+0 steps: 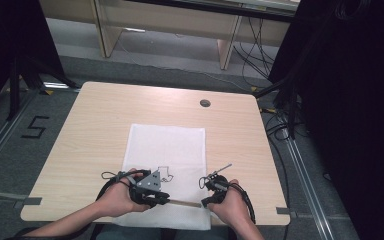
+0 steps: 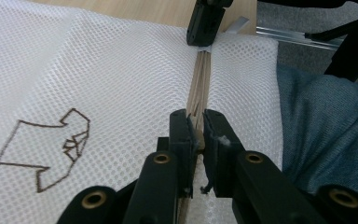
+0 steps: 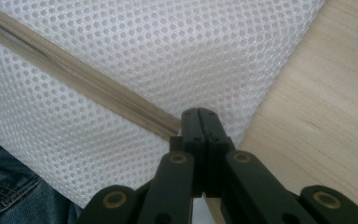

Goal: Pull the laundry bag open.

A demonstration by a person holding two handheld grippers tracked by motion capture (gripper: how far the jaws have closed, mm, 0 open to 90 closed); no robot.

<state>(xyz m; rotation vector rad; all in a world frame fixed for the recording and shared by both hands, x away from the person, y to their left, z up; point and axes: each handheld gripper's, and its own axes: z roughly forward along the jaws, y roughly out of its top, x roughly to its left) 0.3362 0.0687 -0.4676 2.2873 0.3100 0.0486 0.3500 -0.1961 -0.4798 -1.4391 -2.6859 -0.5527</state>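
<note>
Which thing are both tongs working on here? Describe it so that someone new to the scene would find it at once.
On the pale wooden table lies a white mesh bag, flat at the near edge. Along its near end runs a beige zipper, held between the left tongs and the right tongs. It is the one tan strip on the white mesh, apart from the brown outline drawing.
</note>
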